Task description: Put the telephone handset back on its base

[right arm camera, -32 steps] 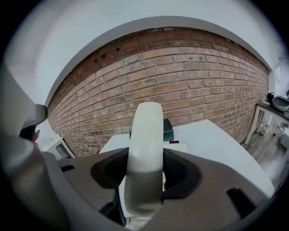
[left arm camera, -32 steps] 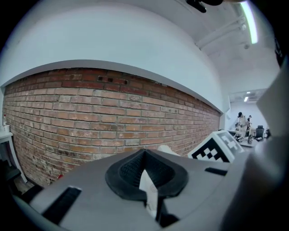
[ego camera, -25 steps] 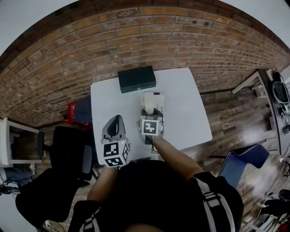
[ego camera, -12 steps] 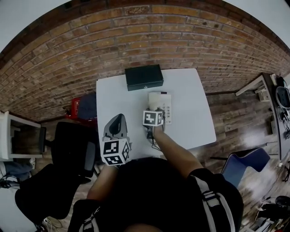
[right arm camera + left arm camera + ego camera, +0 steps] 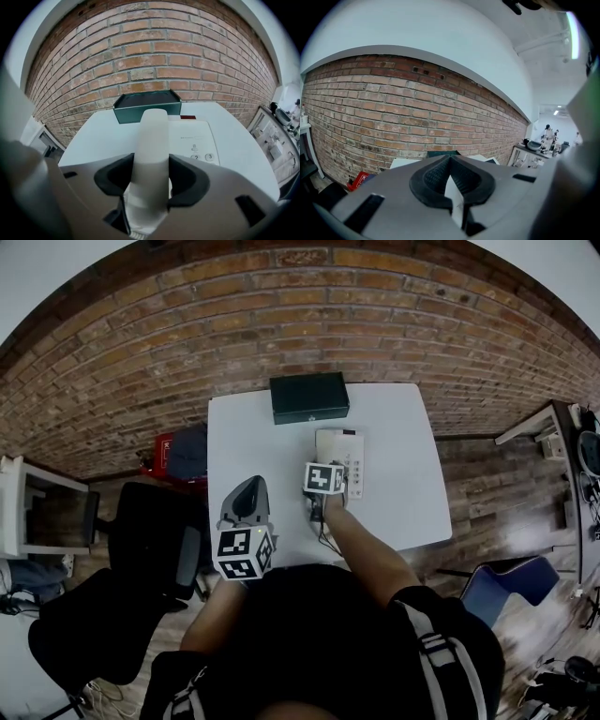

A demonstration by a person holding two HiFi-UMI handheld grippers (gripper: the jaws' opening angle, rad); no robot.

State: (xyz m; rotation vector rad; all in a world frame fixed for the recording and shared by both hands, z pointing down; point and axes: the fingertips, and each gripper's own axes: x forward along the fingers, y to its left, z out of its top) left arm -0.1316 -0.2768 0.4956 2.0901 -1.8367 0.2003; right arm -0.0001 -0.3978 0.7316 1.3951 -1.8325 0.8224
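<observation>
The white handset (image 5: 150, 150) runs lengthwise between the jaws of my right gripper (image 5: 150, 183), which is shut on it. The white telephone base (image 5: 197, 138) lies just beyond and to the right, its number keys showing. In the head view my right gripper (image 5: 325, 468) hangs over the left side of the base (image 5: 351, 454) on the white table (image 5: 253, 437), and its marker cube hides the handset. My left gripper (image 5: 246, 495) is held over the table's near left corner, away from the phone, jaws together and holding nothing.
A dark green box (image 5: 309, 397) stands at the table's far edge against the brick wall. A black chair (image 5: 150, 549) and a red item (image 5: 161, 451) are to the left of the table. A blue chair (image 5: 506, 582) is to the right.
My right gripper has brought the handset down closer over the left side of the base. My left gripper has stayed where it was.
</observation>
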